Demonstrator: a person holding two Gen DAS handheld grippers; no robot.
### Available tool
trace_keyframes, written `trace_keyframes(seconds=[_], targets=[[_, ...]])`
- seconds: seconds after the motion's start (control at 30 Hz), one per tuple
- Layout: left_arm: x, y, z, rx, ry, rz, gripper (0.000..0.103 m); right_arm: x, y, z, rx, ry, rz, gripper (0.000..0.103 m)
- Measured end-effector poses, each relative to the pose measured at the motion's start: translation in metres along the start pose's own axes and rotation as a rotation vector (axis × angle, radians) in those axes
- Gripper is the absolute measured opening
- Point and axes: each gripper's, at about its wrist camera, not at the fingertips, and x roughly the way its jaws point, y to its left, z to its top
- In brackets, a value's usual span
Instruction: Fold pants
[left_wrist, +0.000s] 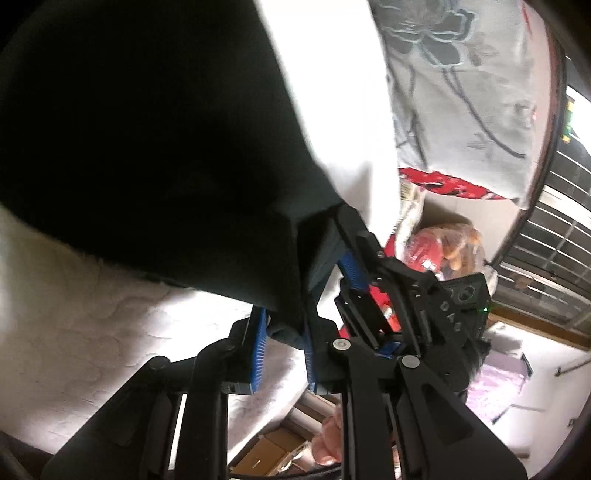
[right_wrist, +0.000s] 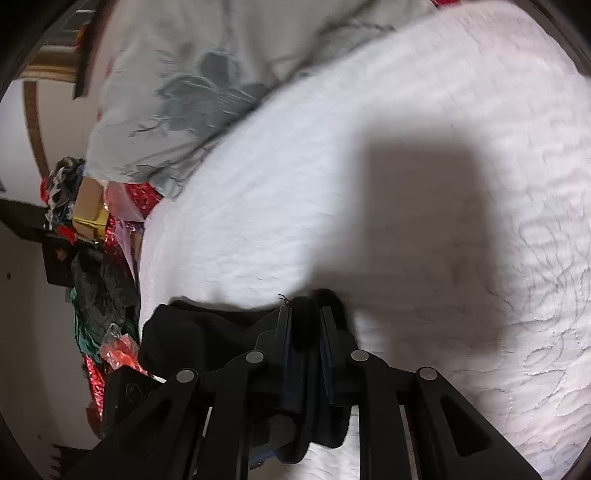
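Note:
The black pants (left_wrist: 147, 155) hang as a wide dark sheet, lifted above the white quilted bed (left_wrist: 92, 350). My left gripper (left_wrist: 284, 332) is shut on a corner of the pants between its blue pads. Close to its right, my right gripper (left_wrist: 343, 251) pinches the neighbouring edge of the same cloth. In the right wrist view my right gripper (right_wrist: 304, 321) is shut on a bunched black fold of the pants (right_wrist: 207, 336), which drapes down to the left. The pants cast a large shadow (right_wrist: 424, 221) on the bed.
A floral grey-white quilt (left_wrist: 461, 92) is heaped at the head of the bed and also shows in the right wrist view (right_wrist: 177, 85). Red bags, boxes and clothes clutter the floor beside the bed (right_wrist: 92, 229). A barred window (left_wrist: 554, 240) stands at the right.

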Motion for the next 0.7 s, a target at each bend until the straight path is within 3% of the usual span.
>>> trace_keyframes(seconds=[0.13,0.3,0.37,0.4,0.5,0.6,0.67,0.7], targets=[[0.015,0.006,-0.005,-0.001,0.007,0.034,0.016,-0.009,-0.023,0.004,0.044,-0.009,0.01,0.04],[0.02,0.002,-0.006,0.024,-0.01,0.036,0.016,-0.003,-0.034,0.012,0.071,0.028,0.083,0.051],[0.023,0.001,-0.004,0.023,-0.006,0.027,0.016,0.006,-0.027,0.016,0.043,0.047,0.106,0.07],[0.025,0.0,-0.003,0.022,-0.003,0.024,0.016,0.009,-0.022,0.019,0.024,0.055,0.117,0.071],[0.021,0.006,-0.006,0.024,0.009,0.011,0.016,0.026,-0.003,0.026,-0.063,0.148,0.143,0.071],[0.021,0.008,-0.004,0.019,0.022,-0.001,0.016,0.03,0.005,0.029,-0.125,0.207,0.127,0.061],[0.022,0.007,-0.004,0.025,0.021,-0.002,0.016,0.029,0.001,0.03,-0.151,0.242,0.121,0.036],[0.023,0.006,-0.004,0.034,0.018,0.005,0.016,0.028,-0.001,0.03,-0.157,0.247,0.106,0.031]])
